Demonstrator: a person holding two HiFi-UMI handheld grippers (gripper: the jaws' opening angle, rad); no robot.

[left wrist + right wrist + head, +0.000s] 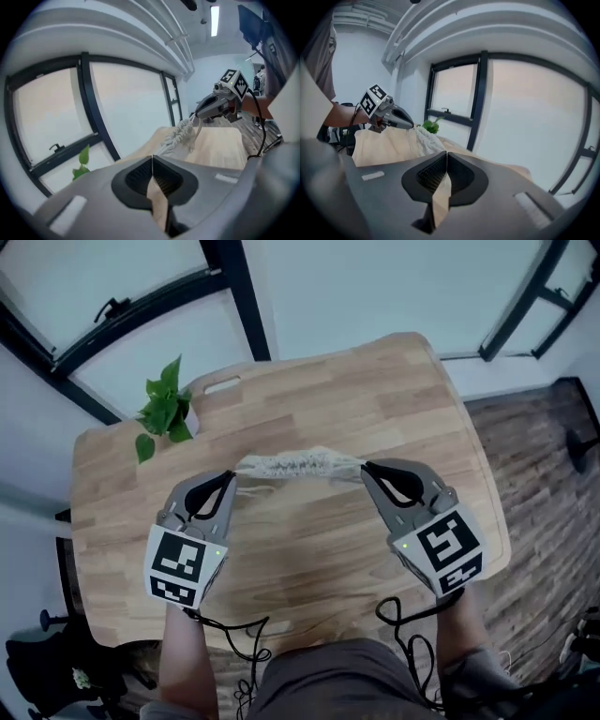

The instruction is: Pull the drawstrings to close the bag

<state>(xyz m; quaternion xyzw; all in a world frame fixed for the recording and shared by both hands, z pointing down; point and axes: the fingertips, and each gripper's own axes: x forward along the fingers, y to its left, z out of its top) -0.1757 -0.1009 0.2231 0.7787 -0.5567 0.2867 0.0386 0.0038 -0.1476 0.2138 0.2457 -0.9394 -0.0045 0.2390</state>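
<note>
Closed jaws of the left gripper and right gripper are hiding the drawstrings' gripped ends. The frame edge is cropping both forearms.

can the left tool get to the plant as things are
Probably not freely: the left tool is shut on a drawstring, and the bag is stretched between it and the right tool. The way over the table to the plant looks free, so only that grip holds it back.

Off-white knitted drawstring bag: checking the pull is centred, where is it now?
The bag sits mid-frame in the head view, over the light wooden table, strung between the left claw and right claw, right of the green leafy plant.
</note>
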